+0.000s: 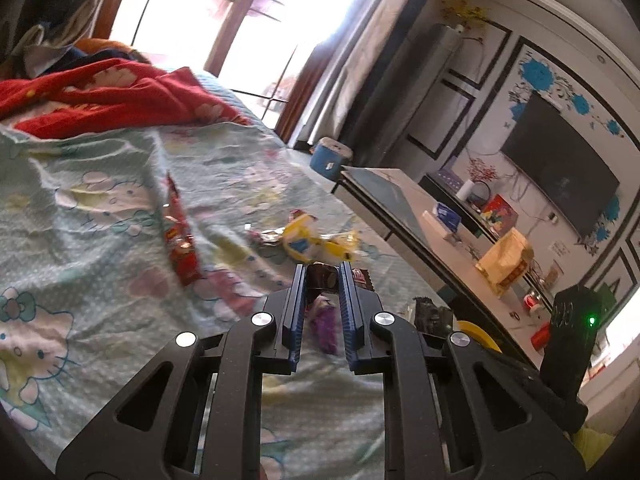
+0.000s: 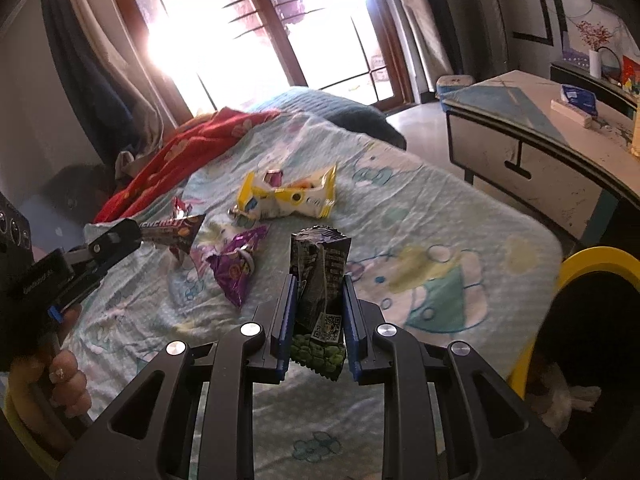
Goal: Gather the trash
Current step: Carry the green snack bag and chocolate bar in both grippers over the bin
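Note:
My left gripper (image 1: 322, 270) is shut on a dark brown snack wrapper (image 1: 320, 280), lifted off the bed. The right wrist view shows that gripper (image 2: 134, 232) at the left with the brown wrapper (image 2: 176, 230) sticking out of it. My right gripper (image 2: 318, 280) is shut on a crumpled black and green wrapper (image 2: 320, 300), which stands up between the fingers. On the cartoon-print bedsheet (image 2: 420, 208) lie a yellow and white wrapper (image 2: 288, 196), a purple wrapper (image 2: 236, 266) and a red wrapper (image 1: 180, 240). A yellow-rimmed bin (image 2: 592, 258) with a black liner stands at the bed's right edge.
A red blanket (image 2: 192, 148) is bunched at the far side of the bed. A long low table (image 2: 540, 148) with boxes on it stands to the right, with a blue stool (image 1: 330, 158) and a wall-mounted television (image 1: 560, 176) beyond. A hand (image 2: 66, 376) grips the left gripper's handle.

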`<state>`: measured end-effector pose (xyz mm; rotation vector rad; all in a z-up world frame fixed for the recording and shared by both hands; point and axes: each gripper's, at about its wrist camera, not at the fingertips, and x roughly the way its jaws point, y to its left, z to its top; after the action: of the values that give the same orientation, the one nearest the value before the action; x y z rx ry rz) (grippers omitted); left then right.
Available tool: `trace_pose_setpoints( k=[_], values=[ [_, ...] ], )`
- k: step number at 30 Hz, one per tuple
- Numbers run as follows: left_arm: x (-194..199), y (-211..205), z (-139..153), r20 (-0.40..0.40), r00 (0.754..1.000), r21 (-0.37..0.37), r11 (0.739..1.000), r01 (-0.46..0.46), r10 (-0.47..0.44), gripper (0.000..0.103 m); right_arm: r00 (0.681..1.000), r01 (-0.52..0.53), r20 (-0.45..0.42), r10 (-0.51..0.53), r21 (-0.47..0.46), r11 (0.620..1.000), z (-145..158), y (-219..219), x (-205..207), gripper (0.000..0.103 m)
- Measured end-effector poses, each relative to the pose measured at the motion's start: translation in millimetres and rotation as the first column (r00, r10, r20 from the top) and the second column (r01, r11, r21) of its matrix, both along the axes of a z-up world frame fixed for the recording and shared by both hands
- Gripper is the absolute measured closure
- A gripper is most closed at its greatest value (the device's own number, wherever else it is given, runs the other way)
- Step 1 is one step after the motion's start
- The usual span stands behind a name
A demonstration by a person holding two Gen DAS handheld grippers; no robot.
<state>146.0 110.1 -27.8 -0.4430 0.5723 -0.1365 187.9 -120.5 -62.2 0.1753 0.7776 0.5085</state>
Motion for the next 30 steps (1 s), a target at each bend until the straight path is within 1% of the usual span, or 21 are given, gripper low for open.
trace_pose_setpoints(
  k=[6, 15, 30],
  values=[
    [-4.9, -22.5, 5.6, 0.02, 0.999, 0.025, 0.999, 0.04, -0.041, 0.092, 0.999, 0.041, 0.021, -0.041, 0.024, 0.999, 12.4, -20.6, -5.4, 0.082],
    [-9.6, -62.2, 8.9, 0.04, 0.991, 0.061, 0.99, 0.129, -0.131, 0.092, 0.993, 0.103, 0.056, -0.106, 0.051, 0.993, 29.7, -55.5, -14.8, 0.082],
    [-19.2, -113.8, 12.9, 0.064, 0.969, 0.102, 0.967, 0.233, -0.24, 0.092, 0.976, 0.193, 0.097, -0.195, 0.024, 0.981, 38.2, -110.6, -23.7, 0.082]
  ],
)
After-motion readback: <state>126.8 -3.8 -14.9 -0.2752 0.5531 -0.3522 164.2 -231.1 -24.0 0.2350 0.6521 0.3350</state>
